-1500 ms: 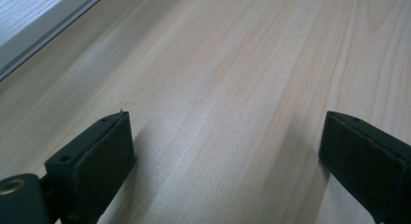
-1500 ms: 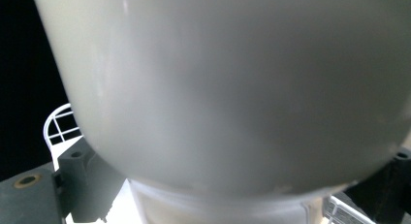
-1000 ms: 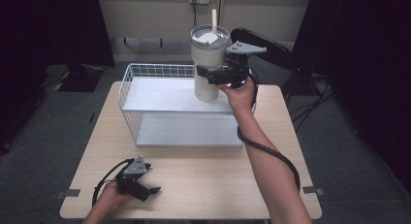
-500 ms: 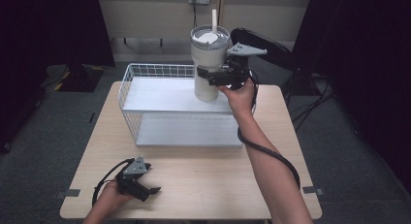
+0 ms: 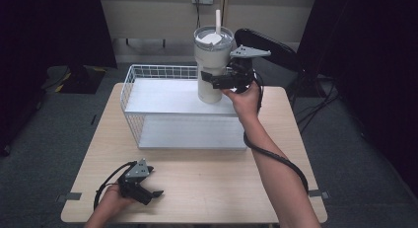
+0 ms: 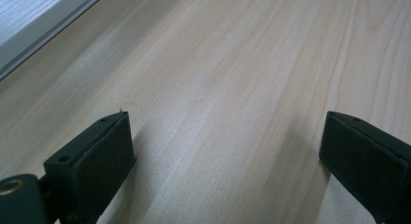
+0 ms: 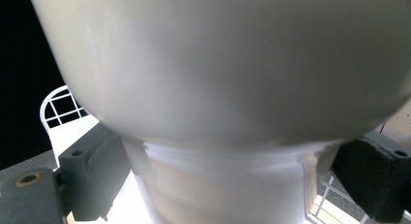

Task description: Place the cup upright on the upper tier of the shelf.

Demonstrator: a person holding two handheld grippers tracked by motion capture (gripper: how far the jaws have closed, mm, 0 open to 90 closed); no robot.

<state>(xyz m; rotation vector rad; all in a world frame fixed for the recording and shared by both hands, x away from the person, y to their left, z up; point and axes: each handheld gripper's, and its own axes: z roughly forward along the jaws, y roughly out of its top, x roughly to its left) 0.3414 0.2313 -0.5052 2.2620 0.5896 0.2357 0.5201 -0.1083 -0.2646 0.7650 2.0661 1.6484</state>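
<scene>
While right arm reaches forward, right hand-held gripper [image 5: 213, 80] clamps tumbler [image 5: 212, 60], left hand-held gripper [image 5: 150, 195] apart on table [image 5: 222, 183].

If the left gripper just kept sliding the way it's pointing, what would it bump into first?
Probably nothing soon. The left gripper lies open on the table, pointing right along the near edge; in its own view bare wood lies ahead, and the rack's base sits off to one side, likely out of line.

A lab-like recording space: dark curtains [image 5: 44, 30], a bare wooden table [image 5: 207, 183] and grey carpet [image 5: 44, 154].
</scene>
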